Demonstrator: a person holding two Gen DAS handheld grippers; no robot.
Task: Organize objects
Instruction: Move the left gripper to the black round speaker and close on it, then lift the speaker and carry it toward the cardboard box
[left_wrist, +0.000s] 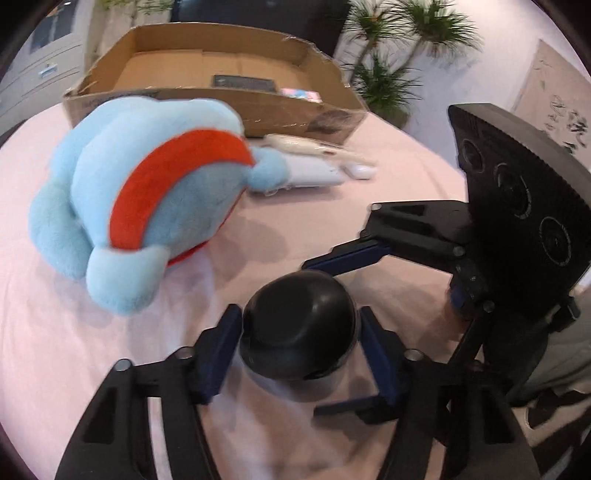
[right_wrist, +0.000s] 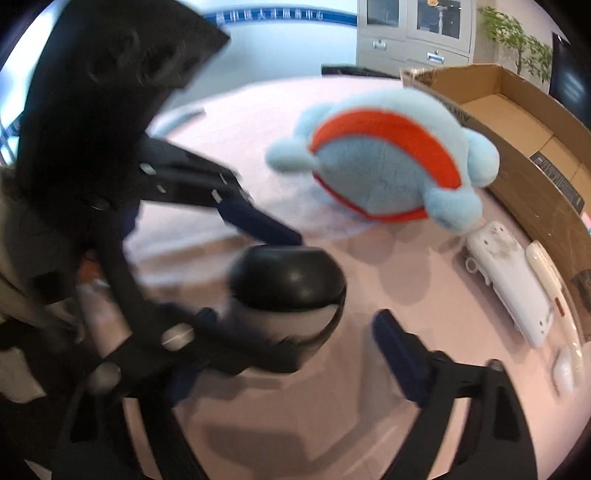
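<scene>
- Left gripper (left_wrist: 300, 352): blue pads bracket the black domed lid of a bottle (left_wrist: 299, 332) on both sides, apparently clamping it.
- Right gripper (right_wrist: 295, 334): jaws spread wide around the same bottle (right_wrist: 286, 284); the right pad stands clear of it.
- Plush toy (left_wrist: 147, 206): fuzzy light blue with a red band, lying on the pink table (left_wrist: 55, 350).
- Cardboard box (left_wrist: 221, 62): open-topped; its printing is unreadable.
- White devices (right_wrist: 513, 284): smooth plastic, beside the box.
</scene>
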